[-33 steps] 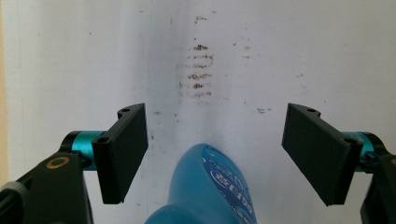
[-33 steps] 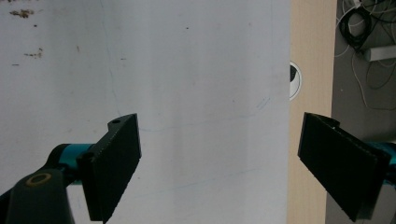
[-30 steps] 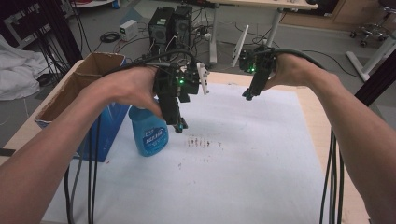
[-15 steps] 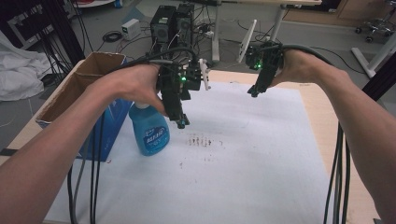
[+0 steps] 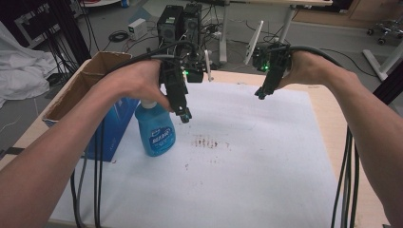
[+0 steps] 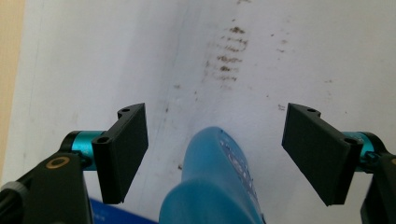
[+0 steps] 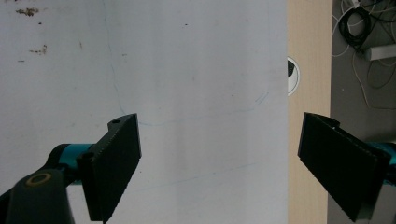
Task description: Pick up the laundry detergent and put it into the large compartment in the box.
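A blue spray bottle stands on the white sheet, just left of a patch of brown stains. My left gripper points down close to the bottle's right shoulder. In the left gripper view its jaws stand open, with the bottle low between them and neither pad touching it; the stains lie beyond. My right gripper hangs above the sheet's far right part, open with nothing between its pads.
A cardboard box and a blue box stand at the table's left edge, behind the bottle. The bare wooden table edge with a cable hole runs along the sheet's right. Cables hang from both arms.
My left gripper has shifted slightly beside the bottle. The right gripper and the bottle have stayed put.
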`<move>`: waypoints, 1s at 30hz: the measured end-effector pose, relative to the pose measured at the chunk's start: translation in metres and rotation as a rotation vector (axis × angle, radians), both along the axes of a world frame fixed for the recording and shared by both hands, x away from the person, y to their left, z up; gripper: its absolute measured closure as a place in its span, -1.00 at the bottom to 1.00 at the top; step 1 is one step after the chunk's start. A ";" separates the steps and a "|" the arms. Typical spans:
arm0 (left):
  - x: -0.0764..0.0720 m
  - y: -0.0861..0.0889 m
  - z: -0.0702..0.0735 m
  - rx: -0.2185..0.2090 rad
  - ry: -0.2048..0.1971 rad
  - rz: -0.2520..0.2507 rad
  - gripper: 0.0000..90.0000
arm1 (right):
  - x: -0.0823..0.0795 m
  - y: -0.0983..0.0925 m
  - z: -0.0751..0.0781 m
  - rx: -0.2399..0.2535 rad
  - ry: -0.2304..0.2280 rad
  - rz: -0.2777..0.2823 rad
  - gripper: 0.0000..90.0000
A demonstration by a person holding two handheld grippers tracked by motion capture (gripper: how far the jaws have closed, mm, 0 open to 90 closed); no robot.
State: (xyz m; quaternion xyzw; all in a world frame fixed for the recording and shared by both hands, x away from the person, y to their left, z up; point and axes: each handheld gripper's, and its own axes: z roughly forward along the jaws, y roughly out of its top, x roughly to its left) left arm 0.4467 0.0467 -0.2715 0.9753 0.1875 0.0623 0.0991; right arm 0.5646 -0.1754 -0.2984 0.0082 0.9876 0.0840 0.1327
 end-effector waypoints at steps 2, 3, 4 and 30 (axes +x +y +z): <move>0.001 0.003 0.002 -0.006 0.004 0.053 -0.49 | 0.000 0.001 0.000 -0.002 0.001 0.002 -0.72; 0.000 0.005 0.003 -0.005 0.009 0.077 -0.50 | 0.000 0.001 0.000 0.000 0.001 0.003 -0.72; 0.000 0.006 0.003 -0.007 0.017 0.100 -0.50 | 0.000 0.002 -0.001 -0.001 0.002 0.002 -0.72; -0.019 0.041 -0.003 -0.011 0.053 0.392 -0.49 | -0.002 0.008 -0.001 -0.020 0.006 0.003 -0.72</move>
